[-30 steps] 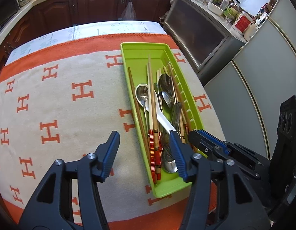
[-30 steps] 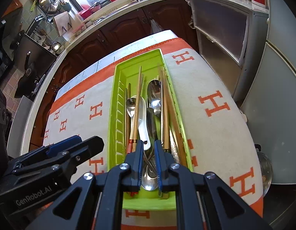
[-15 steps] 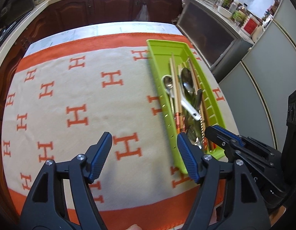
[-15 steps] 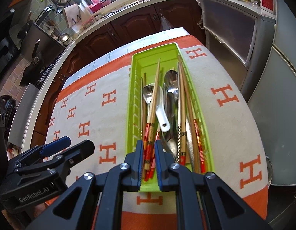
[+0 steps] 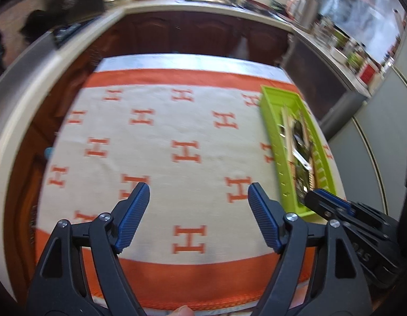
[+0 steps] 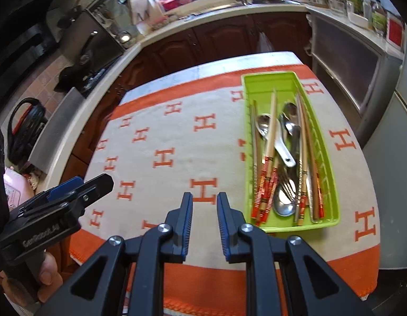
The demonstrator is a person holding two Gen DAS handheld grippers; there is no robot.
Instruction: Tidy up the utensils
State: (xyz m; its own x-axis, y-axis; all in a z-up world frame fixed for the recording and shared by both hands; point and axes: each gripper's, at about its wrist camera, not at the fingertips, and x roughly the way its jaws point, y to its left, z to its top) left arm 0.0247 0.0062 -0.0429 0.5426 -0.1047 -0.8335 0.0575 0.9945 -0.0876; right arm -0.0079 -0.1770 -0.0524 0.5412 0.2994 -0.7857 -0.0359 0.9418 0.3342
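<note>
A lime green tray (image 6: 332, 192) lies on the right of the table and holds several chopsticks (image 6: 269, 152), metal spoons (image 6: 264, 126), a white spoon (image 6: 282, 150) and a fork (image 6: 287, 184). It also shows in the left wrist view (image 5: 277, 131). My right gripper (image 6: 204, 197) is empty, its jaws a narrow gap apart, above the cloth just left of the tray's near end. My left gripper (image 5: 199, 188) is wide open and empty over the middle of the cloth; it shows at the left of the right wrist view (image 6: 79, 187).
The table wears a cream cloth with orange H marks and an orange border (image 5: 187, 152). Dark wood cabinets and a cluttered counter (image 6: 203, 13) curve behind it. Grey appliances (image 6: 388, 131) stand close on the right. The near table edge is just below the grippers.
Both grippers have pulled back and swung left, away from the tray. The right gripper's jaws have opened slightly. The tray's contents have not moved.
</note>
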